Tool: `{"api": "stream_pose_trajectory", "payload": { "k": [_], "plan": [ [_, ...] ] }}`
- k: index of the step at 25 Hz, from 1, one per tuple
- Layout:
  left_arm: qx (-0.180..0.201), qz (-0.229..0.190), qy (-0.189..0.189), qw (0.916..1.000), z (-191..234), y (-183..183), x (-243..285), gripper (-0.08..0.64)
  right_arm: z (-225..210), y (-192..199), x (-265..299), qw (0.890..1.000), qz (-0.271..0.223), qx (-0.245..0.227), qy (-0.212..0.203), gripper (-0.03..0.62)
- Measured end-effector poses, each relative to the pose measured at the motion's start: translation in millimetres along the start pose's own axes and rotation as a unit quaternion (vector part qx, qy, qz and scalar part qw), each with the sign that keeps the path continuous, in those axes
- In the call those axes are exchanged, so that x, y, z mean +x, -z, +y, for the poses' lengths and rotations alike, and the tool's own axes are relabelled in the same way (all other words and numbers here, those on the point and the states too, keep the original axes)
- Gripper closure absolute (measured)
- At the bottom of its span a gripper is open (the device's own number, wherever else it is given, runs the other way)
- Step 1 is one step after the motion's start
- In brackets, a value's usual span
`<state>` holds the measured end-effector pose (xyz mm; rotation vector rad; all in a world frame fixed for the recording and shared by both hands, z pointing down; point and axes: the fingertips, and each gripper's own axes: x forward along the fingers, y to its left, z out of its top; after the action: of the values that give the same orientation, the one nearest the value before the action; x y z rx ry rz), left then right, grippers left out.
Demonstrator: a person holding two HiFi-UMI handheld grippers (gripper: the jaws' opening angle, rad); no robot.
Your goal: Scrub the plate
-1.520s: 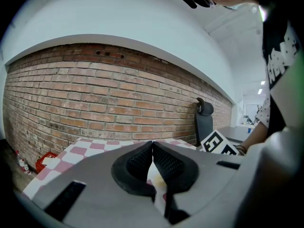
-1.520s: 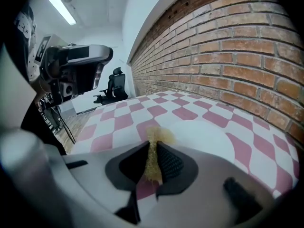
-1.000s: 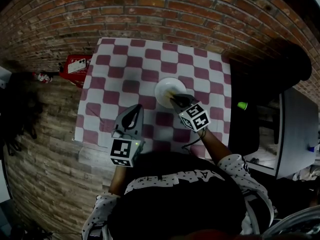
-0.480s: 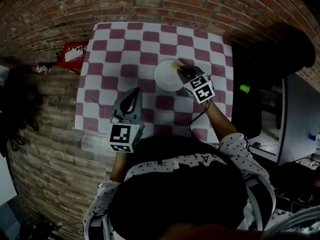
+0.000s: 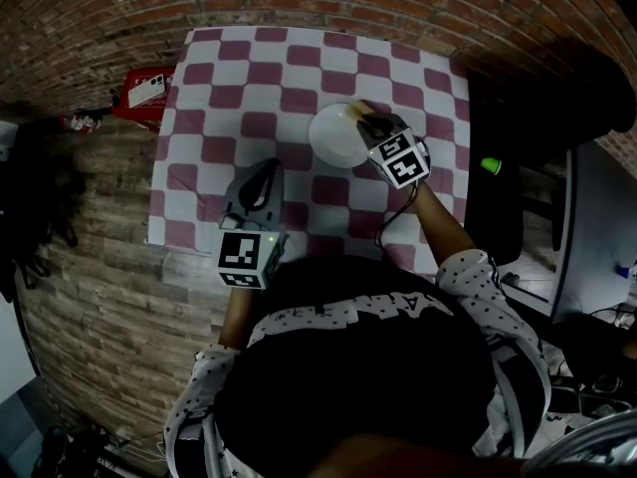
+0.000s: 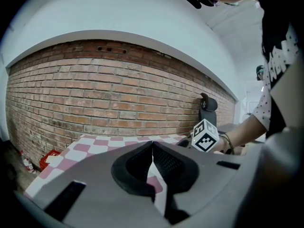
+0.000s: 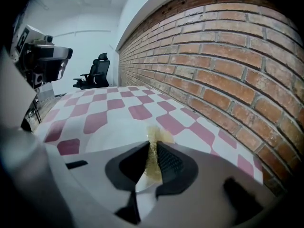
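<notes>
Plate (image 5: pixel 333 139): white, upper centre of the checkered counter (image 5: pixel 229 88).
Right tool (image 5: pixel 364 118): clamped on a yellow sponge (image 7: pixel 155 141) at the plate's upper-right rim.
Left tool (image 5: pixel 265 167): jaws together, empty, lower left of the plate.
Step, by judgement: scrubbing. Next, sweep your sponge across the plate's face.

Head view: from above the person (image 5: pixel 348 386), steeply down onto the checkered desk (image 5: pixel 249 88). Left gripper view: low over the desk, level, facing the brick wall (image 6: pixel 118 94). Right gripper view: close above the plate (image 7: pixel 104 137); all three share the desk.
</notes>
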<state>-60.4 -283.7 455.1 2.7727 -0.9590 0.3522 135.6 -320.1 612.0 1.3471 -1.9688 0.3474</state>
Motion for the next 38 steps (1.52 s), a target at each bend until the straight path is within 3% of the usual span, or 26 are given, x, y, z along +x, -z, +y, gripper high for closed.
{"api": "stream_pose_trajectory", "payload": {
  "k": [38],
  "plan": [
    [0.007,-0.027,0.010,0.9996,-16,-10,-19,0.548,64,14,-26,1.000,0.002,0.003,-0.030,0.538]
  ]
}}
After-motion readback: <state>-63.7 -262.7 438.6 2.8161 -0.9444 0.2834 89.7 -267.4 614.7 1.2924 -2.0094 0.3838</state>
